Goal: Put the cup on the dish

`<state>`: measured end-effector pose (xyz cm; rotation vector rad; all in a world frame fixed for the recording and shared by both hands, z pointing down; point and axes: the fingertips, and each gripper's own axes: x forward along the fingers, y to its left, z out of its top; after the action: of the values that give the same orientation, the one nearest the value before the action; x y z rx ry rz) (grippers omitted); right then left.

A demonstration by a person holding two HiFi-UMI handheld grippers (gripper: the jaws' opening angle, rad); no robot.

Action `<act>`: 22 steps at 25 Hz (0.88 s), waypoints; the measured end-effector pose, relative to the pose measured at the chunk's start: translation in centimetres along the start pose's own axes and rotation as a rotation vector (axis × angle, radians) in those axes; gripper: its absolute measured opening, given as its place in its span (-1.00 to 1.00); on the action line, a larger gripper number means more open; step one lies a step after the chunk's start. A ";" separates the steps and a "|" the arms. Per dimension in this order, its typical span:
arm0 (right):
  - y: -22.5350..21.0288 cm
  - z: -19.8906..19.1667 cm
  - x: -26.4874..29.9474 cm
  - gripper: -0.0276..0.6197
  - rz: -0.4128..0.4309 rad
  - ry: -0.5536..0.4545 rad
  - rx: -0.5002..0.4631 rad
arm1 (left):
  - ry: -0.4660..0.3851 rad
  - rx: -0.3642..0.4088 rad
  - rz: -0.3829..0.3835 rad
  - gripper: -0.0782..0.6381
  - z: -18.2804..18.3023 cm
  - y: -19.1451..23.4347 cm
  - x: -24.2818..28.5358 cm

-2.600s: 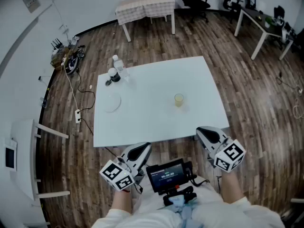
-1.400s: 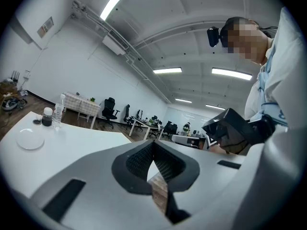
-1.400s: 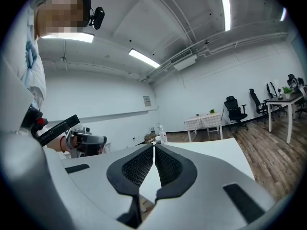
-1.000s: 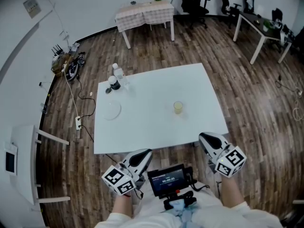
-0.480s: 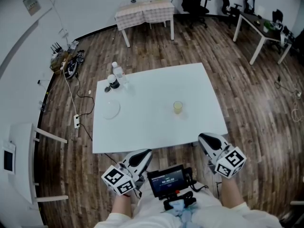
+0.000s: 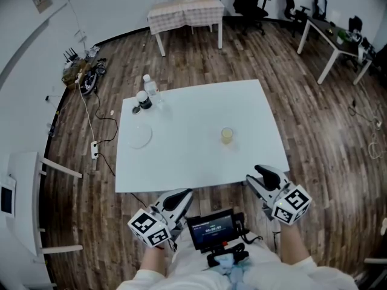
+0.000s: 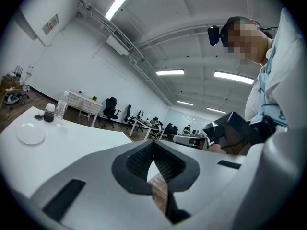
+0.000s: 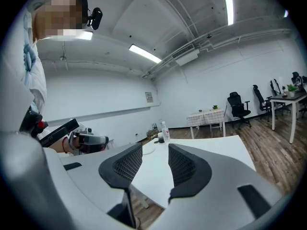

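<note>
right gripper (image 6: 261, 175) jaws just opening up, empty | left gripper (image 6: 183, 196) jaws sitting together | cup (image 6: 227, 135) sitting well apart from dish (image 6: 138, 136), grab probably coming

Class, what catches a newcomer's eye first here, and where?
A white table fills the middle, a yellowish cup right of centre, a pale dish toward its left. Nearest the camera: the shut left gripper and the right gripper, whose empty jaws have just been opening.

floor: dark wood planks (image 6: 326, 132) | walls: white (image 6: 109, 5) | far table: checked cloth (image 6: 187, 8) | chairs: black office (image 6: 245, 5) | ceiling: strip lights (image 7: 120, 1)
</note>
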<state>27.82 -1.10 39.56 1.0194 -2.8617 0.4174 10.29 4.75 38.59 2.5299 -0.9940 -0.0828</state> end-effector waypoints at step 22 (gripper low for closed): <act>-2.9 -3.1 3.9 -0.16 -0.033 0.095 -0.016 | 0.032 -0.040 -0.020 -0.78 -1.5 1.4 0.3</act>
<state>26.52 -4.76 43.80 1.0146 -2.7559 0.4270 9.93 4.11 40.56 2.4979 -0.9452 -0.0671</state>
